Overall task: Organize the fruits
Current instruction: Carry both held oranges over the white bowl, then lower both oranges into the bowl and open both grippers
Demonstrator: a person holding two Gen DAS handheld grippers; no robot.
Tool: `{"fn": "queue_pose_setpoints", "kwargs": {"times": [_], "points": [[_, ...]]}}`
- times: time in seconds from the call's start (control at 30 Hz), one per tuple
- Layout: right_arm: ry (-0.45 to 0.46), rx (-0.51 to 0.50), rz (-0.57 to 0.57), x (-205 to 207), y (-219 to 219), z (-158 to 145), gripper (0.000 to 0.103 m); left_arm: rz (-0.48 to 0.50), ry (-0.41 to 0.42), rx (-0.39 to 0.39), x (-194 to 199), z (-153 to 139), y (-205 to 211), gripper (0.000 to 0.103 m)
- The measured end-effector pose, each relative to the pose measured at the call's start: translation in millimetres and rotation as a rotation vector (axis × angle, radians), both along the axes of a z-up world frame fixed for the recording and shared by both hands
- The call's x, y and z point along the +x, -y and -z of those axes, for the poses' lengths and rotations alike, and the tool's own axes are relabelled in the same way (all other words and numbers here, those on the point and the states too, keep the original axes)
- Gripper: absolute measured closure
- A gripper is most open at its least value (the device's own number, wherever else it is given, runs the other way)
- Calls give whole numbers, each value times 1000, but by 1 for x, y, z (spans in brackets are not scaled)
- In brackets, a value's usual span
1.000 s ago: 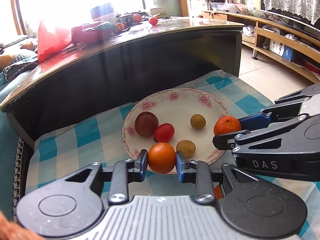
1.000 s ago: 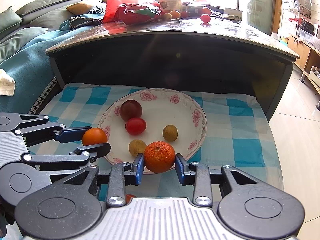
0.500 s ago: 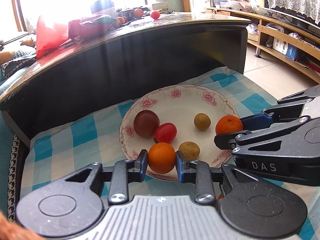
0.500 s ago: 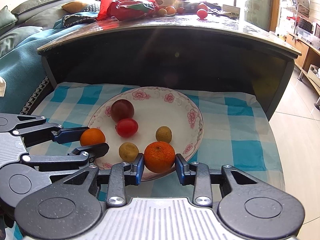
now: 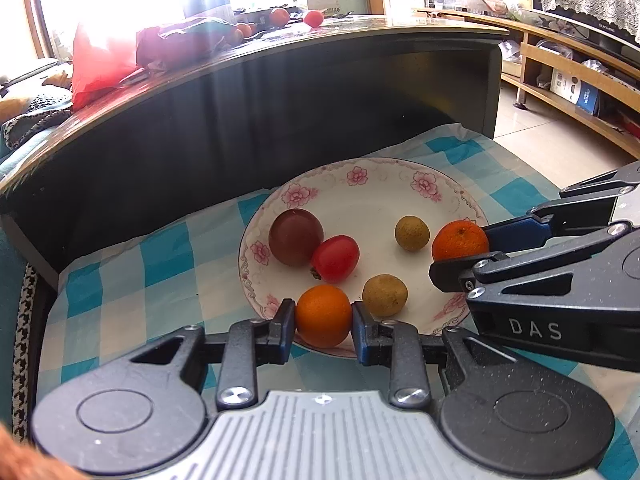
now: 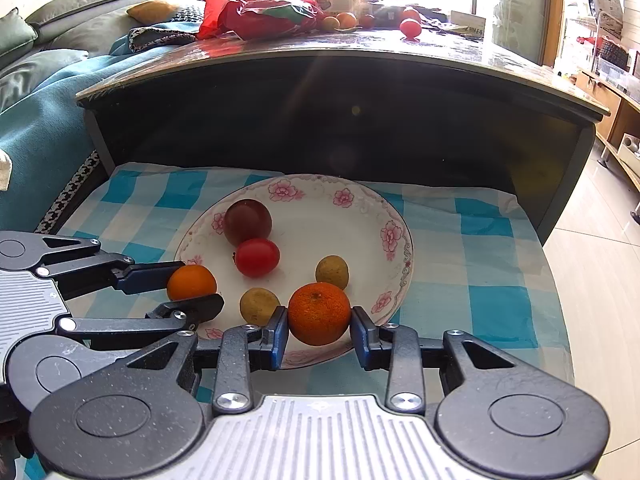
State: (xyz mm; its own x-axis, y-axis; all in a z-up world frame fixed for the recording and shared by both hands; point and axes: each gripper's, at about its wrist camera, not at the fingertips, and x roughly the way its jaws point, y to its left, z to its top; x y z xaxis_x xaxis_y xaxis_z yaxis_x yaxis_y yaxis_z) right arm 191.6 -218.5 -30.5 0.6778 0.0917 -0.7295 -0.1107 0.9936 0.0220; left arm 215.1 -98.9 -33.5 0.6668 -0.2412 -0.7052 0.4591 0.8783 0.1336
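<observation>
- Currently, in the left wrist view, the left gripper (image 5: pixel 323 316) clamps a smooth round orange fruit (image 5: pixel 323 315) between its blue pads, jaws narrowed onto it, over the near rim of the white floral-patterned ceramic plate (image 5: pixel 362 192).
- Four fruits lie inside the plate: a dark purple round plum (image 5: pixel 295 231) touching a red oval tomato (image 5: pixel 335 258), and two small tan-green round fruits (image 5: pixel 384 295), set apart from each other.
- The right gripper (image 5: pixel 460 254) enters from the right side and holds a dimpled orange mandarin (image 5: pixel 460 241) at the plate's right edge.
- The blue-and-white checked cloth (image 5: pixel 160 256) lies under the plate.
- Next, in the right wrist view, the right gripper (image 6: pixel 319 326) grips the mandarin (image 6: pixel 319 314), jaws closed against its sides, low over the near rim.
- The left gripper (image 6: pixel 192 292) approaches level from the left, carrying its orange (image 6: pixel 191 282) at the plate's left rim.
- Judgement: placement is well advanced; both held fruits remain unreleased.
- More fruit sits on the dark curved tabletop (image 6: pixel 440 52) behind, near a red plastic bag (image 6: pixel 248 8).
</observation>
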Motion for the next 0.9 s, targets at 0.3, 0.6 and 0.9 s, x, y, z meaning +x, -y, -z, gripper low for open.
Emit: {"fn": "queue_pose_setpoints", "kwargs": {"times": [0.3,0.6,0.9], "points": [[-3,5,3,3,0,2,75,-5,-4,-6,2,2,0,64],[-4,6,4,6,0,5,74,-13,-2,-7,4,3,0,64],[-10,14,11,12,0,9,72,-25,-1,-13,7,4,-1,64]]}}
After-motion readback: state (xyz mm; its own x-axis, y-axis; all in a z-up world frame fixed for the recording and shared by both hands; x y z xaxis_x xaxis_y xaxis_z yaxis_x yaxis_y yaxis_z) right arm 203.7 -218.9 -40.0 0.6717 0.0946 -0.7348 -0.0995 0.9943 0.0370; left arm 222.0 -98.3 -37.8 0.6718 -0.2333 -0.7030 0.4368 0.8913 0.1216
